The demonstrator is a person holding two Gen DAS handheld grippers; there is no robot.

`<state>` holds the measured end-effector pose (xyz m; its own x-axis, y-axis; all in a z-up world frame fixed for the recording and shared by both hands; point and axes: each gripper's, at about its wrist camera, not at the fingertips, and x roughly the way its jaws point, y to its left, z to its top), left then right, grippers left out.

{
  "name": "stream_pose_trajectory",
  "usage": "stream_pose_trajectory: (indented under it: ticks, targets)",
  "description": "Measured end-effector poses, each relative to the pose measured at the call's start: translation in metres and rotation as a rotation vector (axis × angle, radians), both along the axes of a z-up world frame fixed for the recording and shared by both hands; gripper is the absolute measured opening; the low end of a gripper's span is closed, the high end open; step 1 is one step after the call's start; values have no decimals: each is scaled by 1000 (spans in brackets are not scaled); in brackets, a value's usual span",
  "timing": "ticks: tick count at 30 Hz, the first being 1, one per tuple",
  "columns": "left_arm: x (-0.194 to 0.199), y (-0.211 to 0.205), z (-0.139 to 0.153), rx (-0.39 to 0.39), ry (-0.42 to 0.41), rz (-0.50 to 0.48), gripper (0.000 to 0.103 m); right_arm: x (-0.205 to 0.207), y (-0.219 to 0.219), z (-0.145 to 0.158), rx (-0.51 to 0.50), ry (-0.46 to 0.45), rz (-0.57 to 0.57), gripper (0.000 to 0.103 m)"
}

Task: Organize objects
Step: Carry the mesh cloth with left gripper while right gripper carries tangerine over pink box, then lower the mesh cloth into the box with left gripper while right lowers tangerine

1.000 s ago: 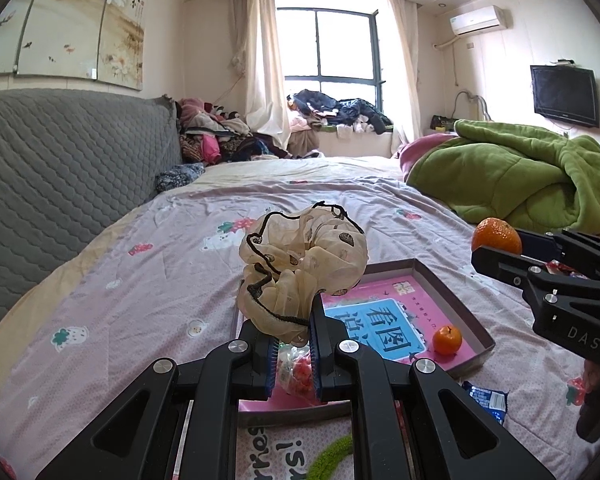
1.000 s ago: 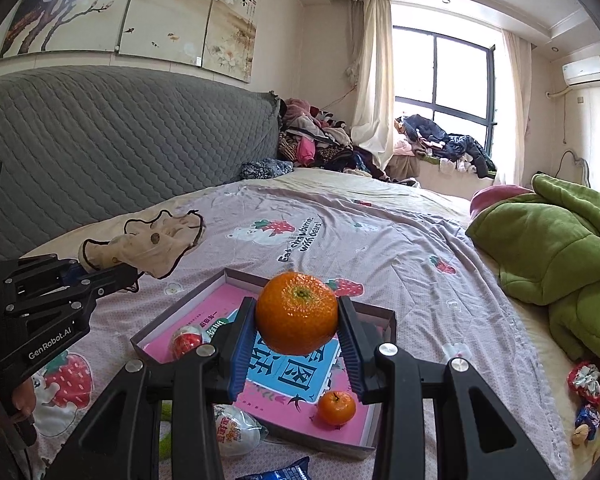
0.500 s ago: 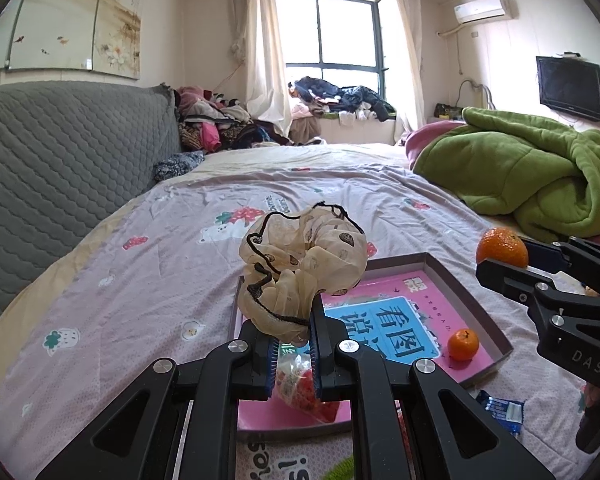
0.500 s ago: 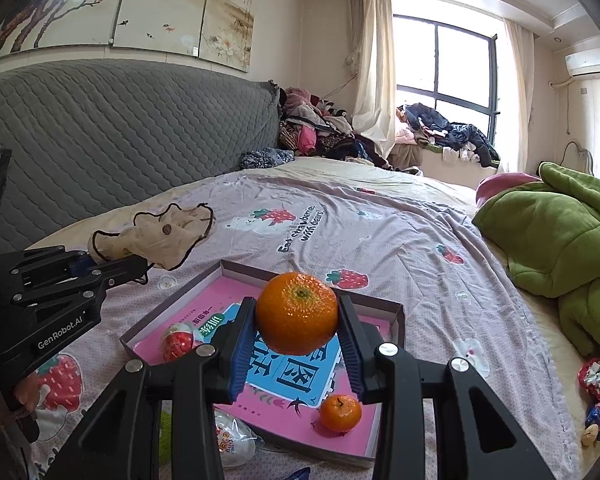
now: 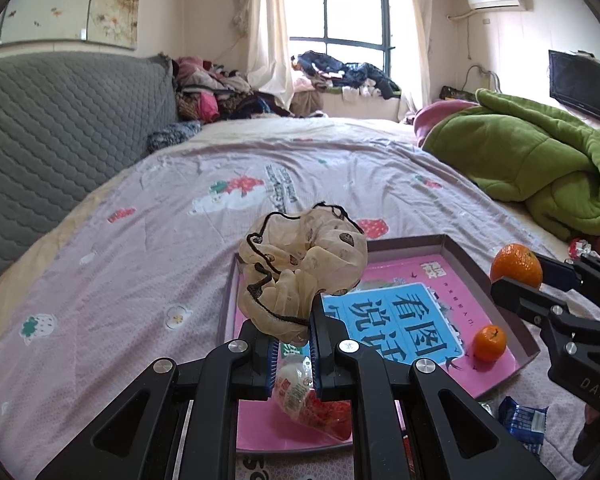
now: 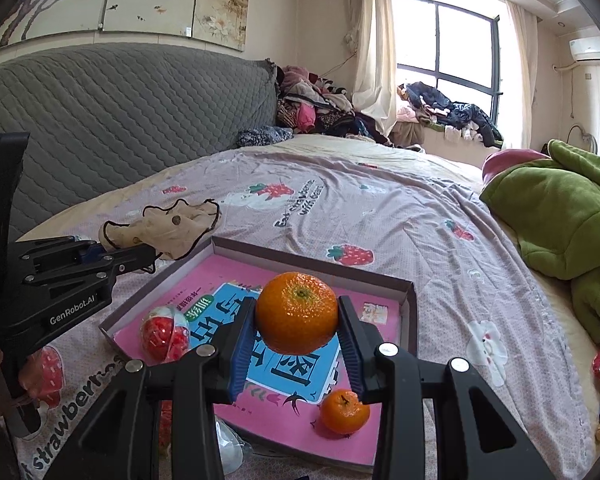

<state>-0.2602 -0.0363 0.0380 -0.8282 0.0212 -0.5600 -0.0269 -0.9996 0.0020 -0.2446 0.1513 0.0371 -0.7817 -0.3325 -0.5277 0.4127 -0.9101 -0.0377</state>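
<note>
Both tongs carried forward over tray (image 6: 408, 292), left tongs (image 5: 293, 346) pinching scrunchie (image 5: 304, 268), right tongs (image 6: 296, 344) clamping orange (image 6: 296, 312)

left claw (image 5: 293, 354): has travelled over the tray (image 5: 488, 268), so the red-and-white egg toy (image 5: 308, 400) now shows low between its fingers rather than hidden.
right claw (image 6: 296, 354): has eased forward over the tray; the small tangerine (image 6: 345, 411) sits lower and nearer its right finger.
cream scrunchie (image 6: 168, 232): now closer to the tray's far left corner in the right wrist view.
</note>
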Motion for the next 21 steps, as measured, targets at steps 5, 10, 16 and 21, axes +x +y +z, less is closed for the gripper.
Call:
stream_pose_trajectory:
  ticks: [5, 10, 16, 21]
  targets:
    - [-19, -5, -15, 46, -77, 1, 13, -11, -2, -17, 11, -53, 1, 40]
    - [-35, -14, -31, 93, -149, 12, 13, -22, -2, -29, 2, -103, 2, 40]
    - [-43, -12, -39, 78, -182, 12, 13, -25, -9, -41, 16, -129, 14, 40]
    - [-50, -11, -44, 71, -209, 1, 13, -30, -14, -53, 47, -159, 19, 40]
